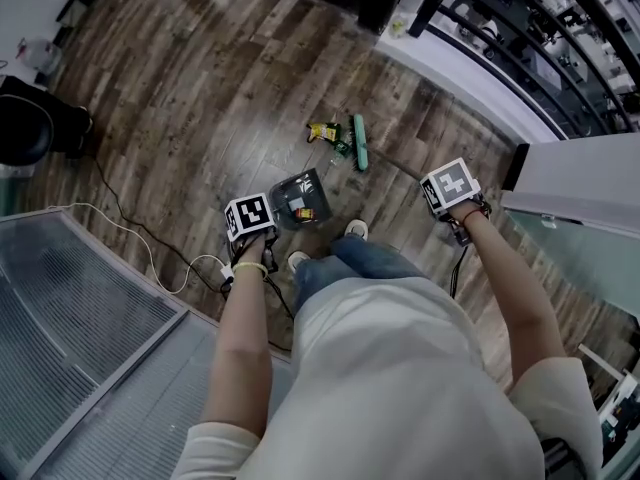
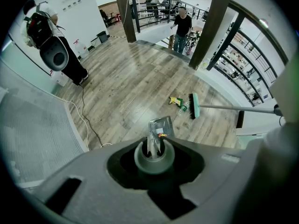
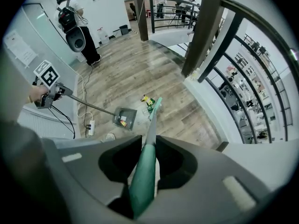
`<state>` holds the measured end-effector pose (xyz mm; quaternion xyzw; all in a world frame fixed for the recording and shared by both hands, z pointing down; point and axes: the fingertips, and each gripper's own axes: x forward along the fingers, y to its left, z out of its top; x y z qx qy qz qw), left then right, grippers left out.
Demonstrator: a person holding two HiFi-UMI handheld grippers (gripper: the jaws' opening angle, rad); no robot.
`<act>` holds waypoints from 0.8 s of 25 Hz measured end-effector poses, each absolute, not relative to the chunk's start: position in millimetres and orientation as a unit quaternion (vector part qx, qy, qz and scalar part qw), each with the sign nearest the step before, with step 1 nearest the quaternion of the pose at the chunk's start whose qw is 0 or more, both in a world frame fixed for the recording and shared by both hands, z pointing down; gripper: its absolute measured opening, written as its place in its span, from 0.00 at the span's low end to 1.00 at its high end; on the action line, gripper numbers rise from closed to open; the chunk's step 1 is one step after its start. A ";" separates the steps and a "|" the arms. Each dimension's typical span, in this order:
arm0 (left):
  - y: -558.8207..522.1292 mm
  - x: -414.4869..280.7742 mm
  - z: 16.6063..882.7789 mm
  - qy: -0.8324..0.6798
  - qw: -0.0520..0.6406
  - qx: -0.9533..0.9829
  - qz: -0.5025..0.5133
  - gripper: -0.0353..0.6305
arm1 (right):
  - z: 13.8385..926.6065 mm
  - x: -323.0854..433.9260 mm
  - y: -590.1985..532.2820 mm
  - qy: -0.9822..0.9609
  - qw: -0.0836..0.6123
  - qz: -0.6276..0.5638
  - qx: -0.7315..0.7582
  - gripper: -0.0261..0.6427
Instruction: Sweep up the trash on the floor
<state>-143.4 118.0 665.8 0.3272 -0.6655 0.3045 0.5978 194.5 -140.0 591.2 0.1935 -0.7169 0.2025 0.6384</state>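
Trash (image 1: pixel 325 133) upper centre, just left of broom (image 1: pixel 359 141) head. Dustpan (image 1: pixel 300 198) sits below-left of it, apart, so sweep down-left. Right gripper (image 3: pixel 148 164) clamps broom handle, left gripper (image 2: pixel 154 155) clamps dustpan handle.

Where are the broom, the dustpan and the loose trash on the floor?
broom (image 1: pixel 360 142): head view, on its green brush head.
dustpan (image 1: pixel 311 185): head view, on the grey pan's bare inside.
trash (image 1: pixel 323 131): head view, on the yellow wrapper.
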 end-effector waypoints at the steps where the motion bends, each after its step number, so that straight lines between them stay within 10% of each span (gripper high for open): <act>1: 118.1 -142.4 665.5 -0.666 0.597 0.328 0.305 0.20 | 591.3 195.0 -146.1 -0.716 0.641 0.196 0.195 0.19; 20: 113.5 -142.1 663.9 -0.667 0.597 0.327 0.304 0.20 | 617.5 141.7 -242.0 -0.701 0.693 0.018 0.165 0.19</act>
